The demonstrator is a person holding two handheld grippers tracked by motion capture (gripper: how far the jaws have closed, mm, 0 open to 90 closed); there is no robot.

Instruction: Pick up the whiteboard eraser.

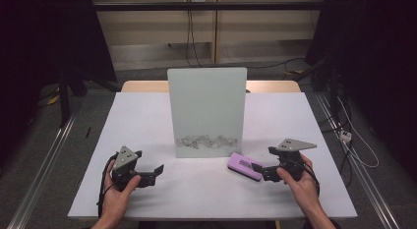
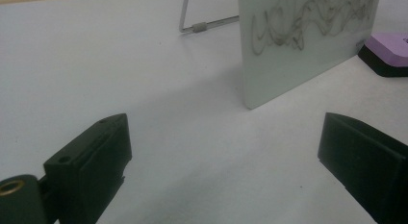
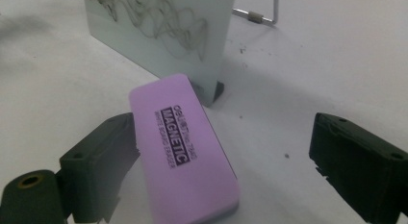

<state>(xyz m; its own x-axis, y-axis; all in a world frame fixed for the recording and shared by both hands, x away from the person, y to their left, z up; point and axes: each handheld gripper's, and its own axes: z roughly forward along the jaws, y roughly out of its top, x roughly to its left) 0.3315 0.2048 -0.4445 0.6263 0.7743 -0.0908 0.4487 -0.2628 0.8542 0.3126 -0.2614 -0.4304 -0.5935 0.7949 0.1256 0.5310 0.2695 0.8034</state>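
Your right gripper (image 3: 221,152) has its jaws spread wide around the purple eraser (image 3: 185,147), which lies flat on the table (image 1: 147,116) just right of the scribbled whiteboard (image 1: 206,106) and near its foot. The eraser looks light, with a smooth, possibly slippery plastic top over a softer dark base, so pinch it across its long sides. Your left gripper (image 2: 221,156) sits released and empty, near left
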